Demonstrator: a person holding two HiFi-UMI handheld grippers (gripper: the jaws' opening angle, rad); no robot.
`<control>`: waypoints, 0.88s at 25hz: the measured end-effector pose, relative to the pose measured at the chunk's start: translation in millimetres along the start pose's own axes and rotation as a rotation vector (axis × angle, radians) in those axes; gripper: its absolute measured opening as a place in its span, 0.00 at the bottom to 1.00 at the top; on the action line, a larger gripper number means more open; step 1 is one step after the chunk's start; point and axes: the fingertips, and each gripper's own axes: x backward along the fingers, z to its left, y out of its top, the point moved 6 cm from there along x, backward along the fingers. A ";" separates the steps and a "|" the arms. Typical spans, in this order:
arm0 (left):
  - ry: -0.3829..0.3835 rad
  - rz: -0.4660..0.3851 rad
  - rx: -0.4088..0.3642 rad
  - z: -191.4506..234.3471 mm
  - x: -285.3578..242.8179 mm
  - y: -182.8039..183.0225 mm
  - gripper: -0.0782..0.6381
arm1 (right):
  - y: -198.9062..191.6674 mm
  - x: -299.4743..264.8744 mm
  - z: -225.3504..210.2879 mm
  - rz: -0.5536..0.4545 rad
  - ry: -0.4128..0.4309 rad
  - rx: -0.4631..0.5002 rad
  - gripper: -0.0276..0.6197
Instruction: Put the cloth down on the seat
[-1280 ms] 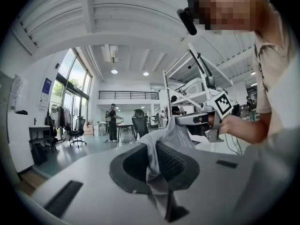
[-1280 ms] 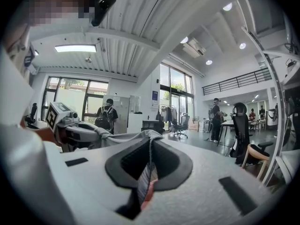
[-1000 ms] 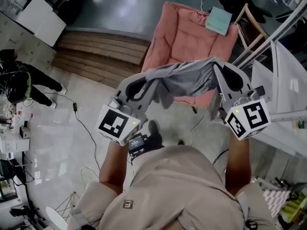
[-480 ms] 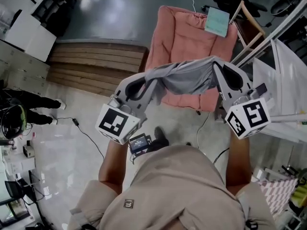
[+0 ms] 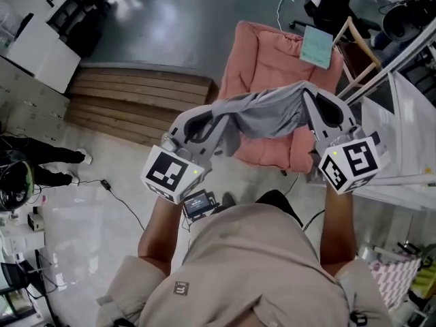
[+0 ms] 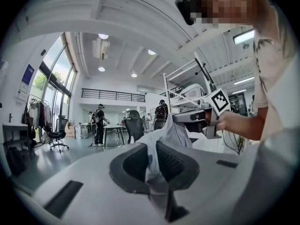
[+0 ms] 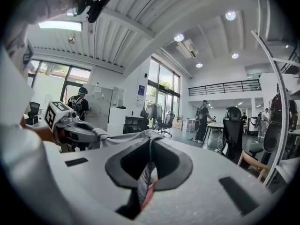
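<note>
Grey cloth [image 5: 269,114] hangs stretched between the left gripper [image 5: 219,114] and right gripper [image 5: 306,94], each with fingers pinched tight on it, above a pink chair [image 5: 262,53].

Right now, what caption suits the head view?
Left gripper and right gripper, both shut on a grey cloth, hold it stretched by a pink chair.
</note>
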 end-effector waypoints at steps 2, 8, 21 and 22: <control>0.017 -0.004 0.011 9.6 2.1 -5.6 0.15 | -1.3 -12.9 1.1 0.009 0.018 0.010 0.05; 0.079 0.007 0.030 35.1 -5.4 -15.4 0.15 | -7.1 -60.1 -9.0 0.009 0.084 0.009 0.05; 0.233 0.111 0.042 113.0 -73.0 -31.4 0.16 | -27.5 -194.1 -77.2 0.014 0.250 -0.014 0.05; 0.239 0.122 0.047 118.3 -78.7 -32.9 0.16 | -28.5 -202.7 -82.2 0.019 0.256 -0.011 0.05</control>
